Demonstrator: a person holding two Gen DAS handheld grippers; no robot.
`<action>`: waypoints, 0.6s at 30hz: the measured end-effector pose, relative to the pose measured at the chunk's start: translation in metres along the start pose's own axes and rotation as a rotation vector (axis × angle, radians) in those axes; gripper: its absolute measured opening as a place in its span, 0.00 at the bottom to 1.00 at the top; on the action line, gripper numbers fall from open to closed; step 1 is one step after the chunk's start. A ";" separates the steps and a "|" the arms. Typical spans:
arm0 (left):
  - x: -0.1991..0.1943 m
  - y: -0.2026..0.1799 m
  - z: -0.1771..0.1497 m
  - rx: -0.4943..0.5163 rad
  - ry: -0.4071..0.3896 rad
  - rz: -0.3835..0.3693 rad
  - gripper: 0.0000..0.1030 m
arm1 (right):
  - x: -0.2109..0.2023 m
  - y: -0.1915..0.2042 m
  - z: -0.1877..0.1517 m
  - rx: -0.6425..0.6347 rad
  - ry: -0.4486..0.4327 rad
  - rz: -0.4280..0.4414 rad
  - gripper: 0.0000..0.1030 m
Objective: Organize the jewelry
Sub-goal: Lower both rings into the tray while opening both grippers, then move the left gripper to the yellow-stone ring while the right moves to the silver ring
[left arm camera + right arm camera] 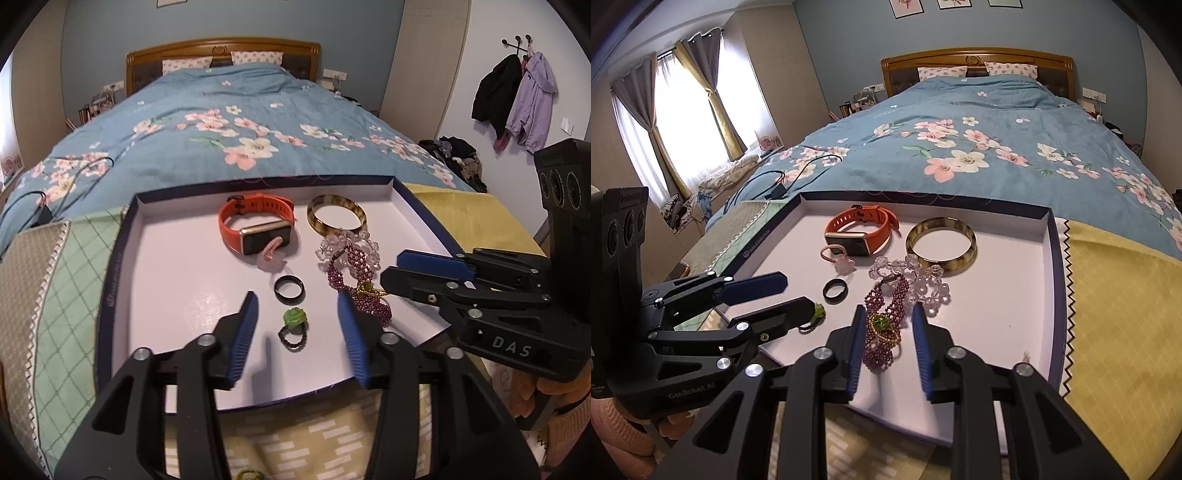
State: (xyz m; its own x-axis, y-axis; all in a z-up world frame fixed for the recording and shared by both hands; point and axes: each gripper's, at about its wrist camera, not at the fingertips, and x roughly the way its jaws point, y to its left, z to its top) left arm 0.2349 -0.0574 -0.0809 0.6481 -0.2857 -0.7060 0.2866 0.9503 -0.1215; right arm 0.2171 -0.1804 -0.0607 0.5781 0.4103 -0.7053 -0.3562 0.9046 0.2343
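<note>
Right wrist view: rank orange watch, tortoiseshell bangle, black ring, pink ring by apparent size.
1-2. orange watch and tortoiseshell bangle: look about alike, no clear ranking.
3-4. black ring and pink ring: also near alike; the pink ring's band is partly behind the watch.

bed (pixel 229 110) | curtains (pixel 683 110) | jackets (pixel 517 99) hung on wall | yellow cloth (pixel 1115 314)

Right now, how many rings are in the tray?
3. The green flower ring lies nearest, between the left gripper fingers; the black band ring just beyond it; the pink beaded ring against the orange smartwatch. Others may hide under the bracelets.
</note>
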 end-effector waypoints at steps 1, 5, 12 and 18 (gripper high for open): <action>-0.004 0.000 0.000 0.000 -0.004 0.001 0.48 | -0.002 0.000 0.000 0.000 -0.002 0.002 0.24; -0.018 -0.001 -0.004 0.009 -0.031 0.026 0.55 | -0.011 0.004 -0.003 0.000 -0.017 0.013 0.26; -0.052 0.002 -0.017 0.022 -0.078 0.066 0.69 | -0.031 0.010 -0.010 0.001 -0.054 0.030 0.41; -0.088 0.009 -0.030 0.028 -0.141 0.097 0.76 | -0.051 0.012 -0.023 0.002 -0.080 0.031 0.52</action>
State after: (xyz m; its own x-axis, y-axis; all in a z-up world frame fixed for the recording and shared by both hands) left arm 0.1591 -0.0198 -0.0404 0.7655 -0.2091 -0.6085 0.2360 0.9711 -0.0368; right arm 0.1666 -0.1927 -0.0374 0.6239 0.4457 -0.6419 -0.3728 0.8917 0.2567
